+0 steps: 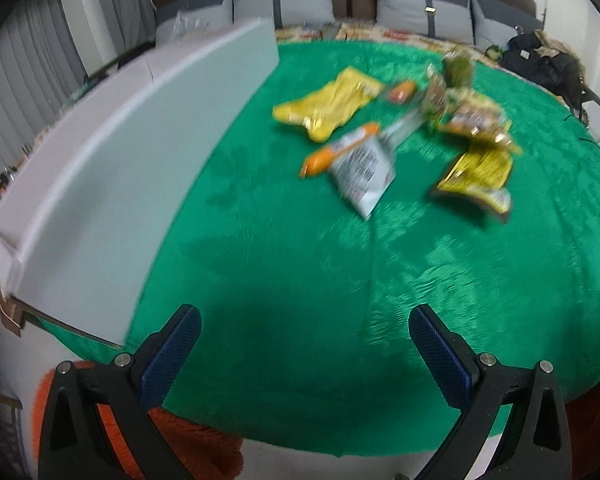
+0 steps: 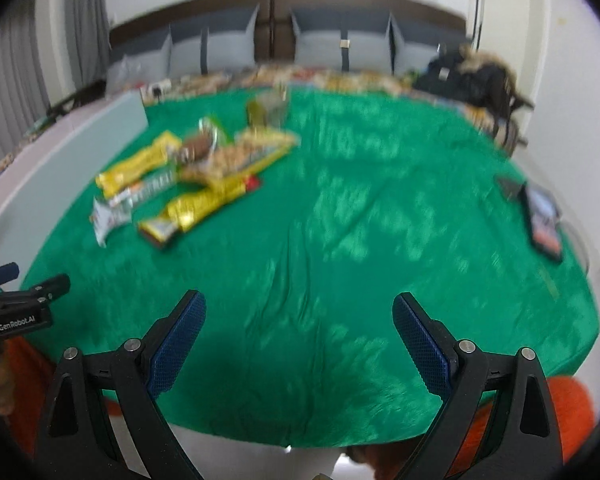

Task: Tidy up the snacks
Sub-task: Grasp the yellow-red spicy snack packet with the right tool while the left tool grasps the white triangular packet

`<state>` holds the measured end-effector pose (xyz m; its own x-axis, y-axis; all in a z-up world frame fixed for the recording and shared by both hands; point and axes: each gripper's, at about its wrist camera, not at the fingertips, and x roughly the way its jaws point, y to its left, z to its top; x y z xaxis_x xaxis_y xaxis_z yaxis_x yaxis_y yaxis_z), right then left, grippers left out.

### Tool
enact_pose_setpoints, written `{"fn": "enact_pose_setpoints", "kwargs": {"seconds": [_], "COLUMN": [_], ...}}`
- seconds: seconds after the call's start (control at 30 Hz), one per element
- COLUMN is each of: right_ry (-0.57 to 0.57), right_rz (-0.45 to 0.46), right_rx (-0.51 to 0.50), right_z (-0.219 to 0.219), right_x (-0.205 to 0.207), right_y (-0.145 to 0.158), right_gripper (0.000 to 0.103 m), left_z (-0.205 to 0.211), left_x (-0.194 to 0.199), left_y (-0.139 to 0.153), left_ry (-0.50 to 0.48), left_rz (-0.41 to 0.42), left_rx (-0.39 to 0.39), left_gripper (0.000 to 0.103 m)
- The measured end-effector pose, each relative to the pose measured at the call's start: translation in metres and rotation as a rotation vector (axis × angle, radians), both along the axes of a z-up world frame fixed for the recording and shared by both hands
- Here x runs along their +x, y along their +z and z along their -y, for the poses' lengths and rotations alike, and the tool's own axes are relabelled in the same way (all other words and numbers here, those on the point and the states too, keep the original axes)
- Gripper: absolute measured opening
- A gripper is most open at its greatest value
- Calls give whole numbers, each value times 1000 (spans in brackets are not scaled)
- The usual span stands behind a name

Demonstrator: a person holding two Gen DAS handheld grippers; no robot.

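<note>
Snack packets lay in a loose cluster on the far half of the green plush cloth [image 1: 300, 280], well apart from both tools. Going left to right in the left wrist view: a long pale grey-white box [image 1: 112, 152] stood along the cloth's left edge; next came a crumpled yellow foil packet [image 1: 332, 104], then an orange sausage-shaped stick [image 1: 336, 148] touching a white-and-grey printed pouch [image 1: 364, 176], a small orange wrapper [image 1: 400, 92] behind them, a heap of green and brown packets [image 1: 460, 104], and a yellow-and-brown foil bag [image 1: 480, 176] nearest the right. The picture was blurred, so no print could be read.

The left gripper [image 1: 304, 332] hovered over the near edge of the cloth, its blue-padded fingers spread wide and gripping nothing. The right gripper [image 2: 300, 320] hung likewise over bare cloth, fingers wide apart and empty. At the right edge of the right wrist view lay a dark flat packet [image 2: 542, 220].
</note>
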<state>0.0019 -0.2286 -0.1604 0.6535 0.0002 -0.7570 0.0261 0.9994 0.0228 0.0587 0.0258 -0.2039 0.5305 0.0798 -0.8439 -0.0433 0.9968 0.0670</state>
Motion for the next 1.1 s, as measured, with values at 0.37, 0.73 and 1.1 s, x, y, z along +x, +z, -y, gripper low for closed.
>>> {"fn": "enact_pose_setpoints", "kwargs": {"seconds": [0.37,0.73,1.1], "right_ry": [49,155,82], "right_rz": [-194,-275,-148], "right_rx": [285,-29,31], "right_z": [-40,-104,9], "right_x": [102,162,72], "right_y": [-15,-41,-29], "right_gripper": [96,92,48], "left_z": [-13,-17,-18], "left_x": [23,20,14], "left_y": [-23,-22,-18], "left_ry": [-1,-24,-5], "left_rz": [-1,25,-3], "left_rx": [-76,-78,-91], "left_gripper": [103,103,102]}}
